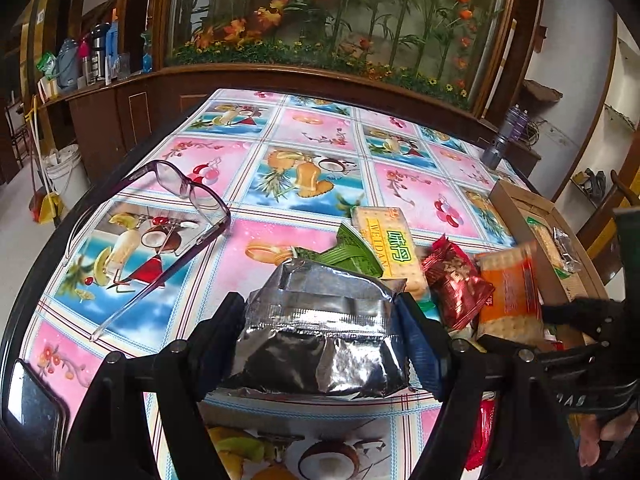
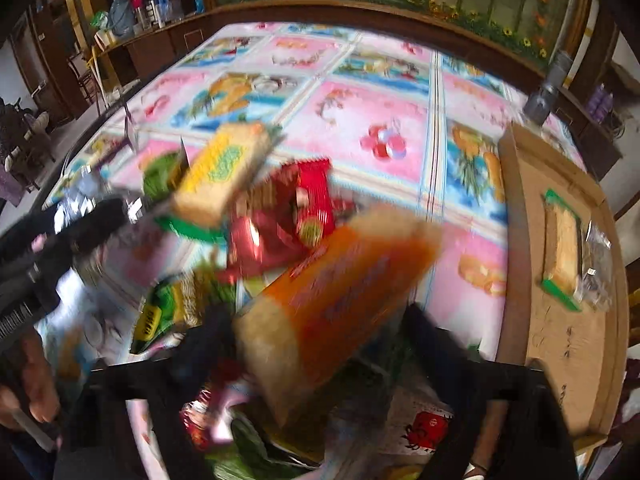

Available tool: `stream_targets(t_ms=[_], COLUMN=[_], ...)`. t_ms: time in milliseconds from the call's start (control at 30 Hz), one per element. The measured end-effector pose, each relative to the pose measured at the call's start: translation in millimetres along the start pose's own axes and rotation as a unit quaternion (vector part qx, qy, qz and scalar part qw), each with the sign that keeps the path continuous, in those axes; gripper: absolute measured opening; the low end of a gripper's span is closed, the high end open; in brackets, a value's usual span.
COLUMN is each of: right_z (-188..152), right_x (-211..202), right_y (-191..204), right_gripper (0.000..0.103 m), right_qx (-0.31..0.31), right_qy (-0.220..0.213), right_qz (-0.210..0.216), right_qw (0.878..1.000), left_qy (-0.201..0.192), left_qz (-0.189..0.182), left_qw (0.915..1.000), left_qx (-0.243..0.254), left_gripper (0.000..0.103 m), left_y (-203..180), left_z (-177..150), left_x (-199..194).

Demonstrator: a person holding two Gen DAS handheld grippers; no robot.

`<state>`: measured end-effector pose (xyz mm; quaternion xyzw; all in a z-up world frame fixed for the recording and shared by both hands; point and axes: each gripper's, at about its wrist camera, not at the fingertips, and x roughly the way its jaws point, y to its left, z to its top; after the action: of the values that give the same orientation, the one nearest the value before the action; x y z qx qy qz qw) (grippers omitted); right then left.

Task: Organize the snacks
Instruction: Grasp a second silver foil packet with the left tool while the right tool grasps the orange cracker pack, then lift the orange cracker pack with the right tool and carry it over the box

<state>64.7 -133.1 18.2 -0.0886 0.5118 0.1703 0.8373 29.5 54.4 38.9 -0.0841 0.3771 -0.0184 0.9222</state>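
Snacks (image 1: 456, 280), glasses (image 1: 176, 200) on table (image 1: 304, 128)

Left gripper (image 1: 320, 312): matte black plastic frame, two angled black fingers (image 1: 224, 332) with blue pads on inner faces, round silver screw heads at the pivots. Right gripper (image 2: 316, 344): same black build, blurred. Hand (image 1: 612, 436) at frame edge beside a fuzzy black cuff (image 1: 580, 312).

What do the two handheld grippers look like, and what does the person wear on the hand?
Both the left gripper and the right gripper are black plastic, with flat fingers, blue pads and round silver bolts. A black knitted glove with white lettering covers the hand.
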Motion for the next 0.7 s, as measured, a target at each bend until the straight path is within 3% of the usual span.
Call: stream_targets(t_ms=[33,67,100,167,267,333,400,533,567,667,700], right_z=[-3.7,-6.0,-6.6,-8.2,-7.4,-5.4,-3.7,4.3,6.8,9.0,8.7], right_x=[-0.6,-1.1,-1.9,-3.6,-1.0,-1.8,-6.0,-5.3,-2.4,8.9,9.7], right_y=[-8.1,-16.6,-20.3,-29.8,-42.9,-48.5,-53.8,-67.3,-68.6,-73.9,-76.6], right_gripper=[0.062,0.044,0.037,0.035,0.036,0.042,0.058,0.062,0.061,0.043,0.041], right_qx=[0.01,0.02,0.028,0.043,0.074,0.094,0.104,0.137,0.142,0.154,0.16], right_qy=[-0.002,-0.001,-0.004,-0.015,-0.018,-0.019,-0.028,-0.048,-0.051,-0.044,-0.049], right_qz=[0.023,0.04,0.044,0.05,0.105,0.116,0.106,0.125,0.131,0.145,0.156], right_qw=[1.0,0.999,0.999,0.998,0.991,0.989,0.988,0.981,0.98,0.976,0.974], left_qy=[-0.001,-0.002,-0.001,0.002,0.011,0.017,0.021,0.021,0.019,0.015,0.013], left_qz=[0.0,-0.002,-0.005,-0.006,-0.006,-0.01,-0.015,-0.018,-0.02,-0.02,-0.019], left_qw=[1.0,1.0,1.0,0.9999,0.9999,0.9998,0.9996,0.9995,0.9994,0.9993,0.9992], left_qx=[0.002,0.003,0.004,0.008,0.011,0.01,0.008,0.016,0.019,0.03,0.032], left_gripper=[0.076,0.076,0.076,0.076,0.076,0.076,0.076,0.076,0.076,0.076,0.076], left_y=[-0.7,-1.7,-2.8,-4.8,-5.9,-5.9,-6.2,-10.5,-11.9,-15.8,-16.6], left_z=[0.0,-0.1,-0.3,-0.6,-1.7,-2.0,-1.7,-3.2,-3.6,-4.4,-4.6], left_x=[-0.5,-0.6,-0.4,1.6,5.8,8.4,10.1,9.9,9.0,6.7,6.2])
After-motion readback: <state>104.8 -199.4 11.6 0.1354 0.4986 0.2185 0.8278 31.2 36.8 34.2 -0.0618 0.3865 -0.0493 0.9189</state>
